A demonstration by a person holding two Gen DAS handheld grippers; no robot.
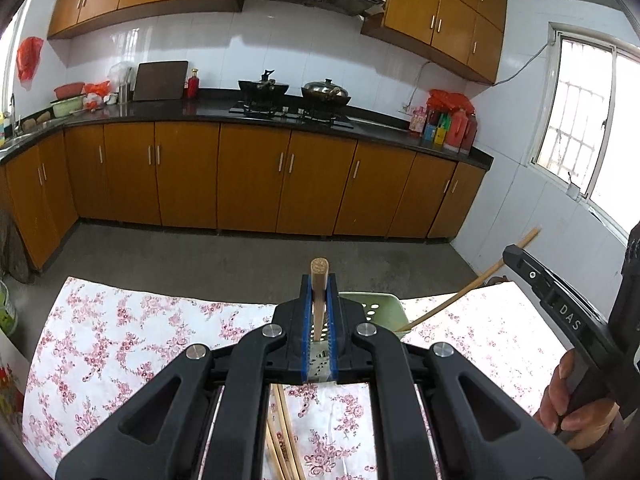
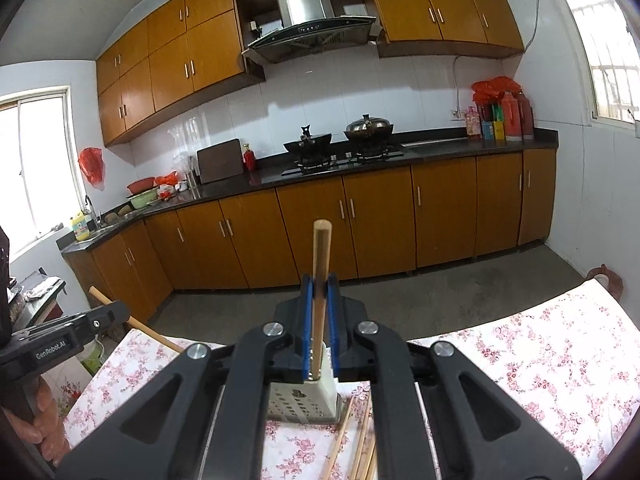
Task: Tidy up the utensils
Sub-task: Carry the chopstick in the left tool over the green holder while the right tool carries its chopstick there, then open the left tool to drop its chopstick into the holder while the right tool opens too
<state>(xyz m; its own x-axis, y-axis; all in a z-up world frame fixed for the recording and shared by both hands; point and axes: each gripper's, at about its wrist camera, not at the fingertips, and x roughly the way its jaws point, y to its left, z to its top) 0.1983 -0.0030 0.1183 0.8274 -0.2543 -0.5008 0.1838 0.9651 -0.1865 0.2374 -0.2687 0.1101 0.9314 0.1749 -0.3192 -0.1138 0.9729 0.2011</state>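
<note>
Flowered tablecloth (image 1: 120,340) is lying bare from 9 to 11 o'clock of the left gripper (image 1: 319,292), offering open passage. A green holder (image 1: 386,308) is blocking 1 o'clock; loose chopsticks (image 1: 280,440) are cluttering 6 o'clock; the right gripper (image 1: 516,254) is crowding 3 o'clock.

Home kitchen: wooden cabinets (image 1: 248,176), gas stove (image 1: 292,114) with woks, range hood (image 2: 310,28), tiled backsplash, sink (image 2: 114,222).
</note>
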